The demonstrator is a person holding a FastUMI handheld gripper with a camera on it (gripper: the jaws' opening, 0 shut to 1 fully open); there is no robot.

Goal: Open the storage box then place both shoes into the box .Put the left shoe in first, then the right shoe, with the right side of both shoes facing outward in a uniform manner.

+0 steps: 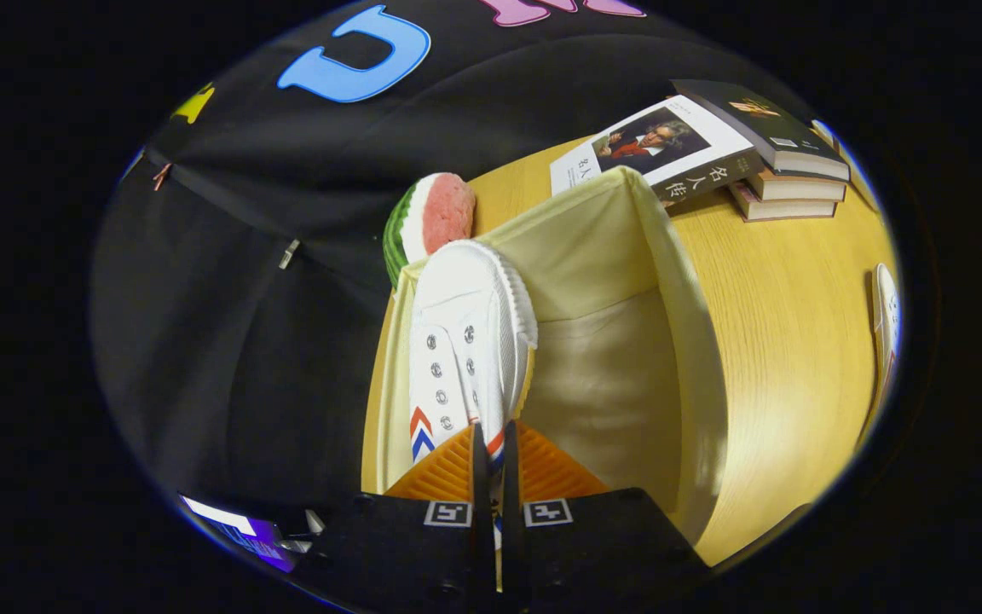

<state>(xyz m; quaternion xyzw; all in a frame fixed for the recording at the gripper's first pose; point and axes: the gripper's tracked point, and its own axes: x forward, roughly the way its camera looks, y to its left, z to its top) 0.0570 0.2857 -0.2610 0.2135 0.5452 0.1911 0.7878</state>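
worktop: pale wooden worktop, fills the right half of the frame; stack of books upper right.
box: cream fabric storage box mid-frame, already open.
shoe: white canvas shoe with red-blue chevrons, hanging over the box's left side.
tool: tool pinched narrow on the shoe's heel end; I'd lower it straight in, no twisting.

Tongs holding a white shoe in the open box

The tongs are pinched on the rear of a white shoe whose toe points ahead, inside the cream fabric box against its left wall. A watermelon-slice toy sits beyond the box, stacked books lie on the wooden worktop, and a second shoe lies far right.
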